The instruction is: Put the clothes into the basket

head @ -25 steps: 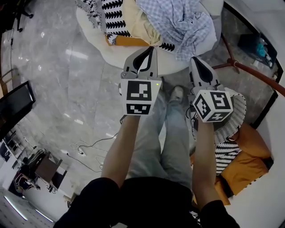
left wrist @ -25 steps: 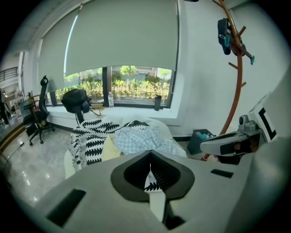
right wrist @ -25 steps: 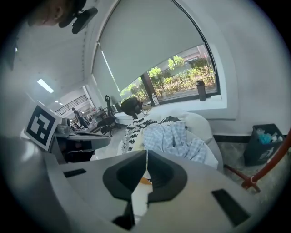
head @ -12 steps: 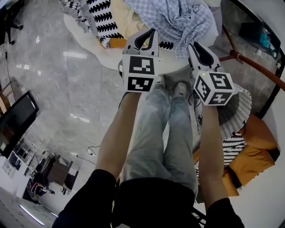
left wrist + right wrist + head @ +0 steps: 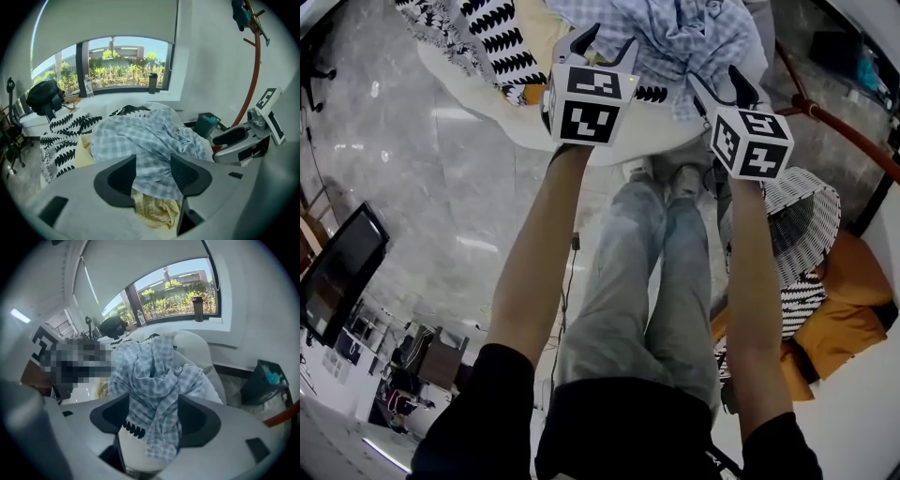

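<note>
A blue checked shirt point(image 5: 680, 33) lies on top of a pile on a white round seat point(image 5: 581, 141), beside a black-and-white patterned cloth point(image 5: 502, 42) and a yellow cloth point(image 5: 546, 19). My left gripper point(image 5: 603, 42) hangs over the pile's near edge; its jaws have just been opening and stand open, with the checked shirt point(image 5: 150, 138) showing between them and a yellow checked cloth point(image 5: 154, 208) below. My right gripper point(image 5: 724, 82) has also just been opening and is open, a hanging fold of the shirt point(image 5: 159, 390) between its pads, untouched. The white wicker basket point(image 5: 806, 220) stands at the right.
The person's legs point(image 5: 647, 281) stand between seat and basket. Orange cushions point(image 5: 839, 323) lie by the basket. A red-brown coat stand point(image 5: 255, 70) and a dark bin point(image 5: 206, 124) are to the right of the seat. A window sill runs behind.
Both grippers have moved forward and down to the clothes pile. Their jaws, shut in the earlier frames, now stand apart.
</note>
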A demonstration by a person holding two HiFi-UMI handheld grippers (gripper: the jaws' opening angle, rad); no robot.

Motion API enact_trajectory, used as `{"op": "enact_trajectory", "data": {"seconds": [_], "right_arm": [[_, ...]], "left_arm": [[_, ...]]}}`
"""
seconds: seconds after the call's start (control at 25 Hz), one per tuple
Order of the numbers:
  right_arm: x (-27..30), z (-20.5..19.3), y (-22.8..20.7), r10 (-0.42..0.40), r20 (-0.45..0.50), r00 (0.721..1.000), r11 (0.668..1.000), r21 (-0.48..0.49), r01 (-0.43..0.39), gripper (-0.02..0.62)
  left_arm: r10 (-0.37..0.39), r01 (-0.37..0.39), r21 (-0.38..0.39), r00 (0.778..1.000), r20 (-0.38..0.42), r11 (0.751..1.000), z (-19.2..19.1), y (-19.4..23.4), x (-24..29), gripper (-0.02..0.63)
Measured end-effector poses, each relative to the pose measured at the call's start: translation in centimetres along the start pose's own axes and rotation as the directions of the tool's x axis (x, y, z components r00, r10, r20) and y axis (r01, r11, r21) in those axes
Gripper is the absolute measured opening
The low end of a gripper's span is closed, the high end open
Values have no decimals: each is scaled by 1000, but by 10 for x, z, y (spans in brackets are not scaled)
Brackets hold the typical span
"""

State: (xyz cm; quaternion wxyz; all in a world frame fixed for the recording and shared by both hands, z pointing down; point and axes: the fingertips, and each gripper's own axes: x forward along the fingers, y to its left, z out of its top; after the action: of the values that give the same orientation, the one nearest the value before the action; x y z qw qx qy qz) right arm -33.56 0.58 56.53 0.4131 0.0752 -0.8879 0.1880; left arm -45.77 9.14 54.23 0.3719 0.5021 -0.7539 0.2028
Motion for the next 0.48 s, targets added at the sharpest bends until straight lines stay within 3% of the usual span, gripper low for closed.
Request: {"op": "enact_trajectory", "data": {"seconds": [0.32, 0.48], "right_arm": [[47, -16, -8, -23, -133, 991, 985, -173, -1, 325], [77, -31, -15, -40, -210, 977, 961, -276, -20, 339]], "left_arm": [[32, -30, 34, 998, -63, 999, -10, 28, 36, 275], [39, -35, 56, 996, -74, 998, -16, 26, 59, 279]]}}
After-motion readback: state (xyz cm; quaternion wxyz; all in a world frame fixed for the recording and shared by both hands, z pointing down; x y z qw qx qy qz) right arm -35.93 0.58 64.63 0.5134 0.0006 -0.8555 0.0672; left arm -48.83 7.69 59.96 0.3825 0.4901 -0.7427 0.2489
